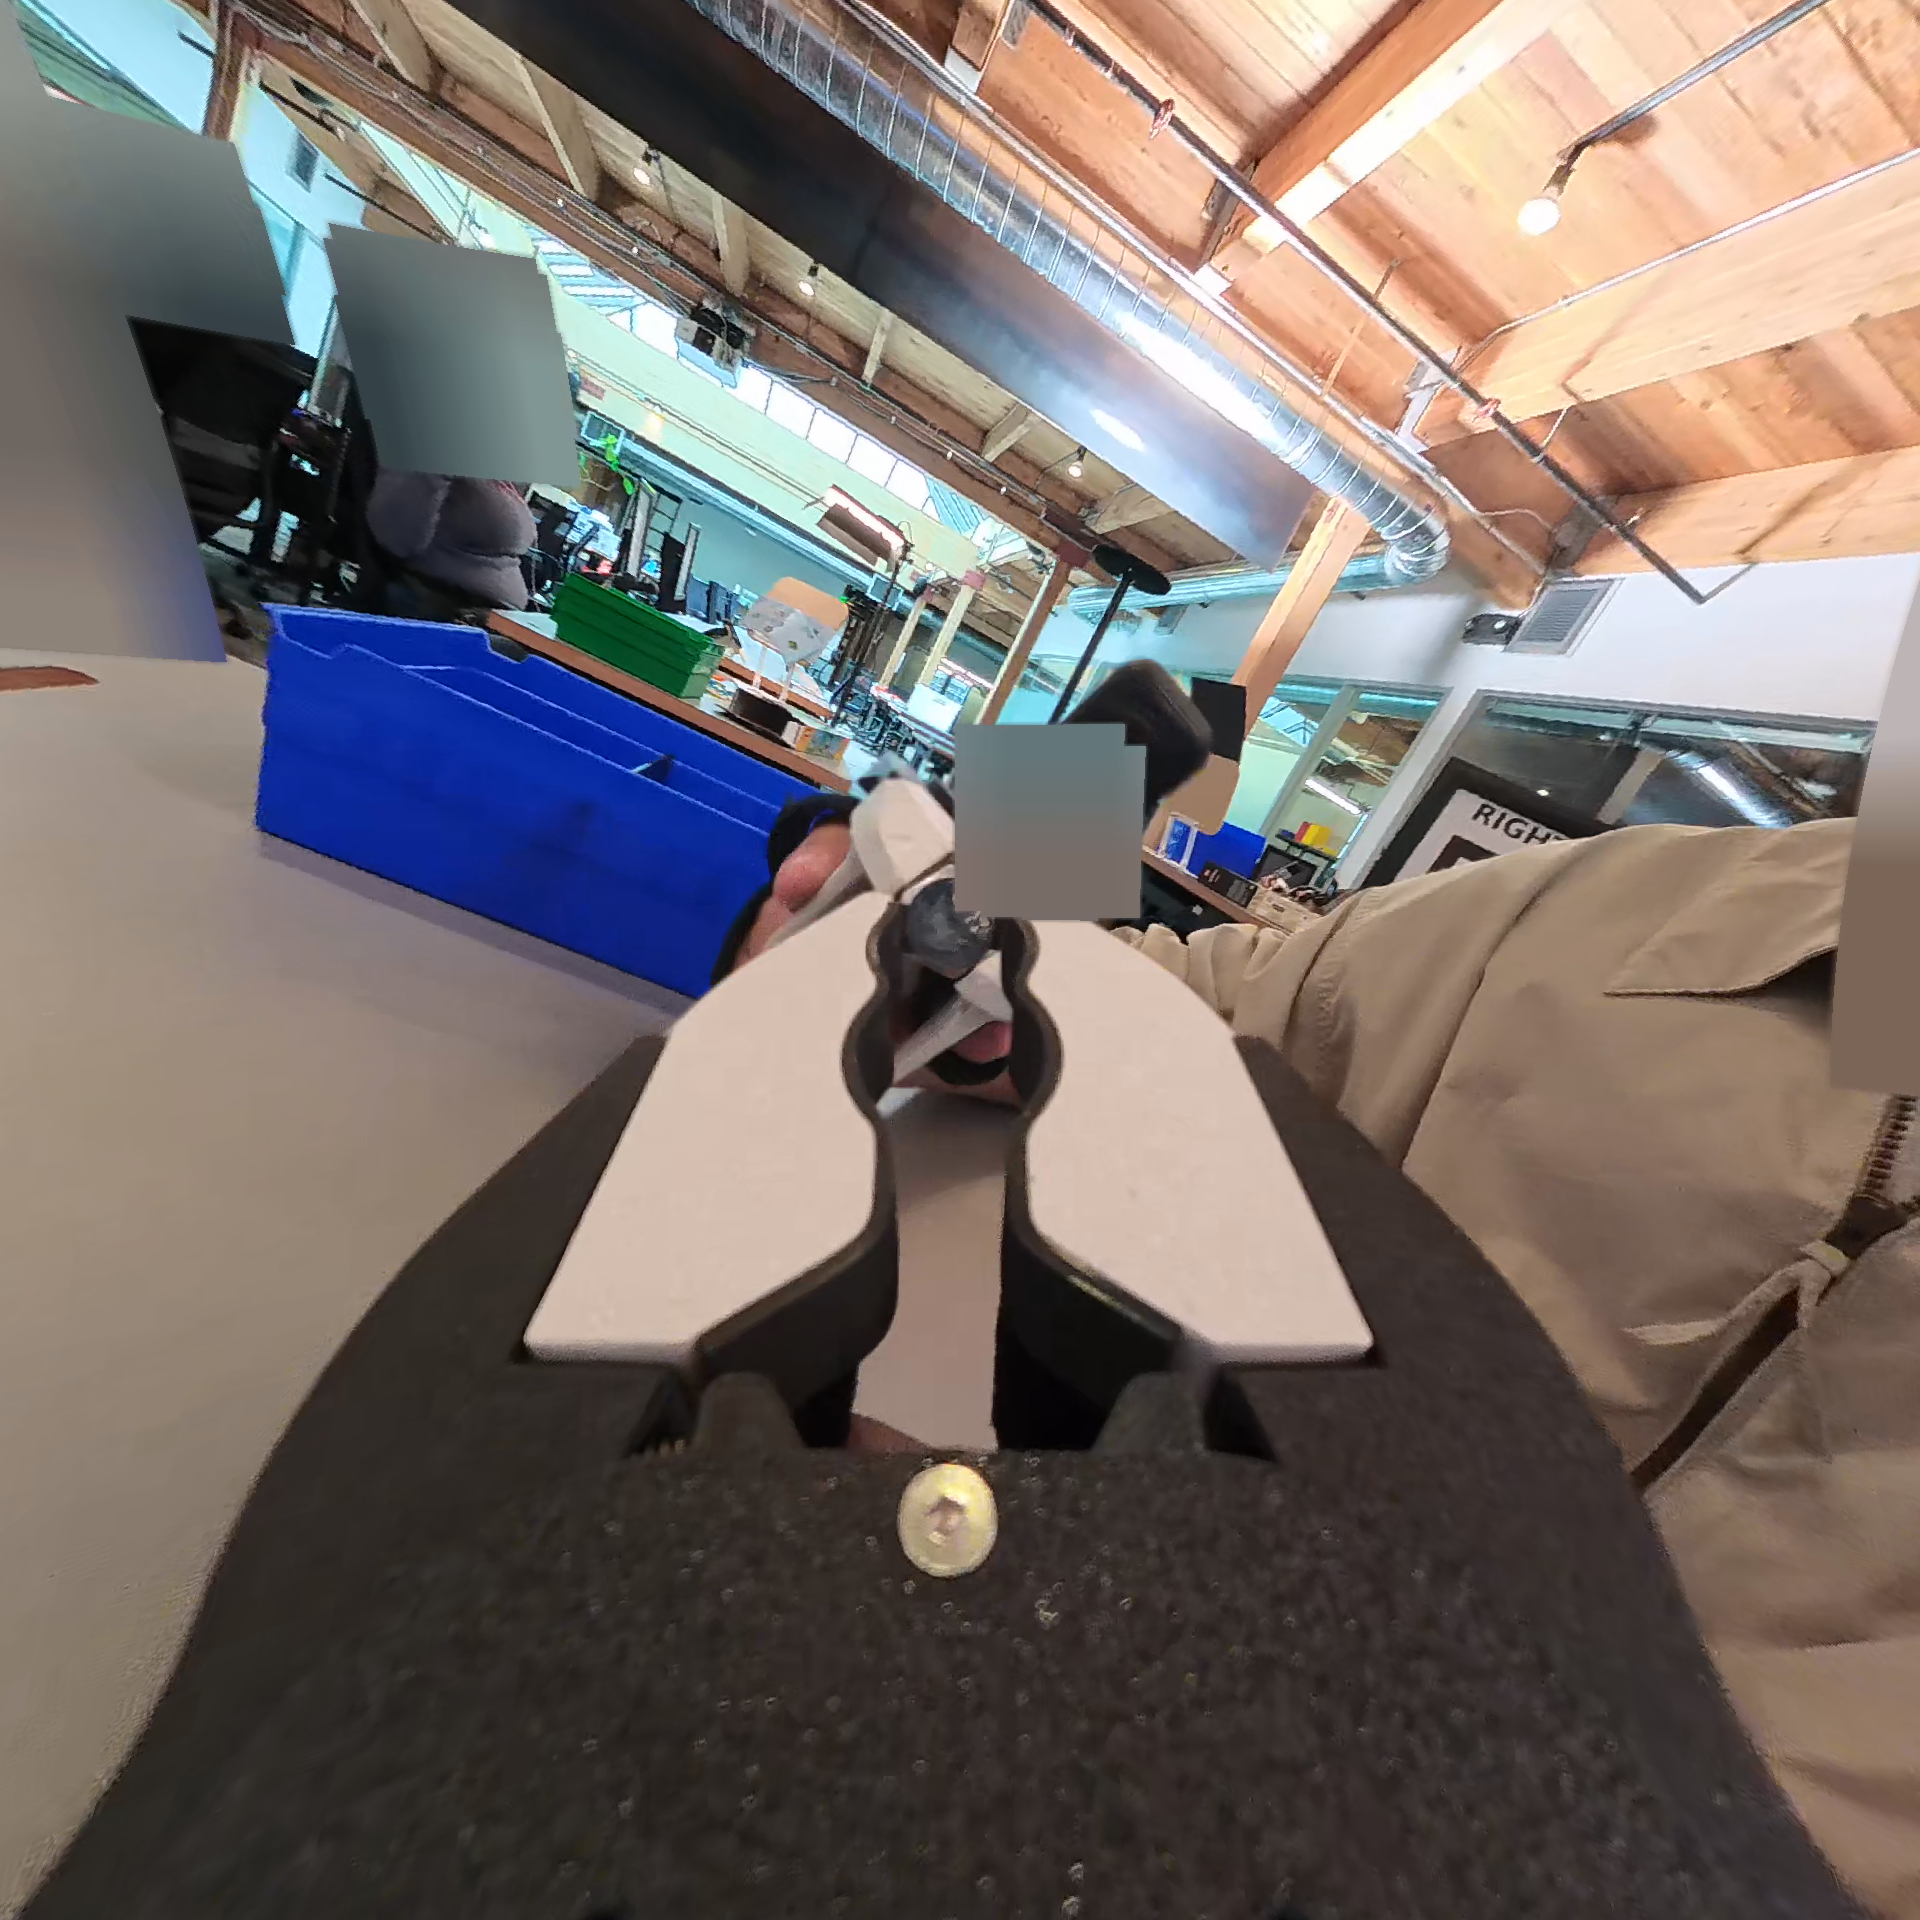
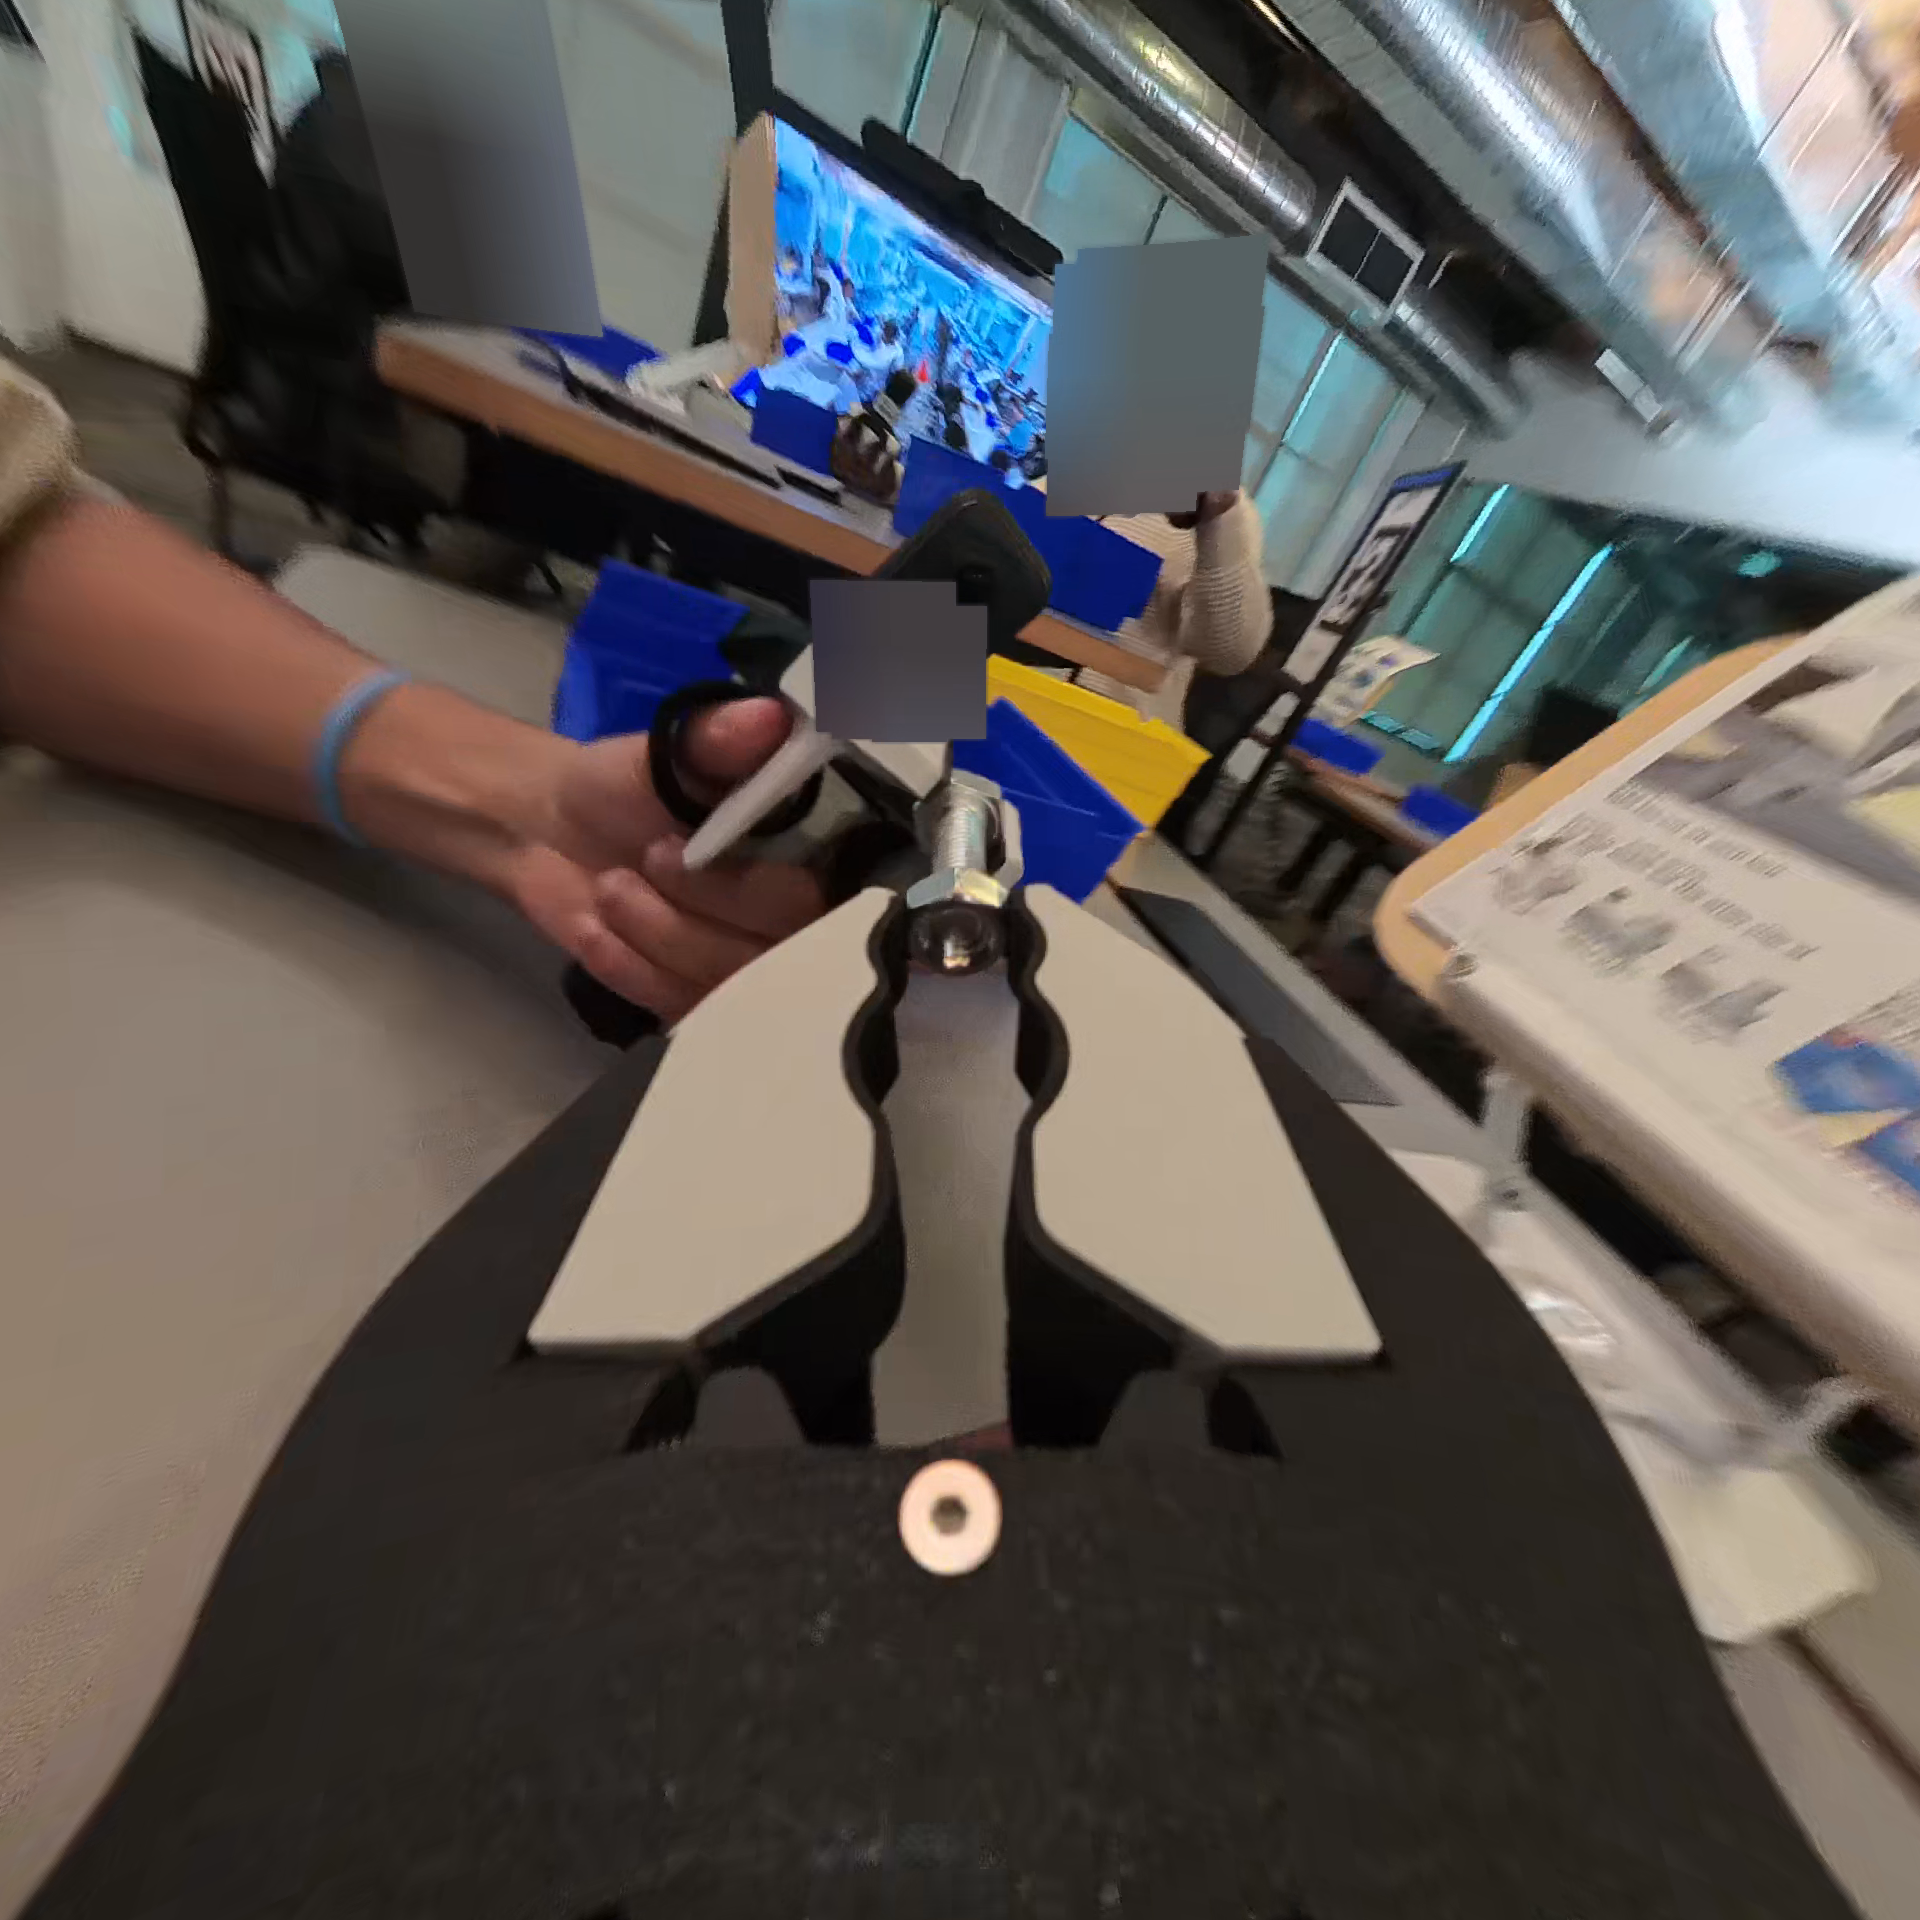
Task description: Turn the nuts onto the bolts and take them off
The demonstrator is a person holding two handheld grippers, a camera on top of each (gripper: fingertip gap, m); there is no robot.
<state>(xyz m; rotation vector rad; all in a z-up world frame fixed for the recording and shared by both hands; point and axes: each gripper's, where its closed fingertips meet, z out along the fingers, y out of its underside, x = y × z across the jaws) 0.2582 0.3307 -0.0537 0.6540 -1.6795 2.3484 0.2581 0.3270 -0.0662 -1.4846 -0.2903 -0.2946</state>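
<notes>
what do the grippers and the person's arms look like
Each gripper, left and right, has a black textured body, a silver screw, and two flat pale grey fingers with wavy black inner edges. The person wears a beige jacket and a blue wristband.

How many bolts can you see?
1. The bolt sits between the right gripper and the left gripper, with one end pinched in each one's fingers. More may be hidden.

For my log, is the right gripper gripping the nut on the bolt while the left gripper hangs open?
No: the left wrist view shows the left gripper shut on the bolt; the right gripper does grip the nut.
</notes>
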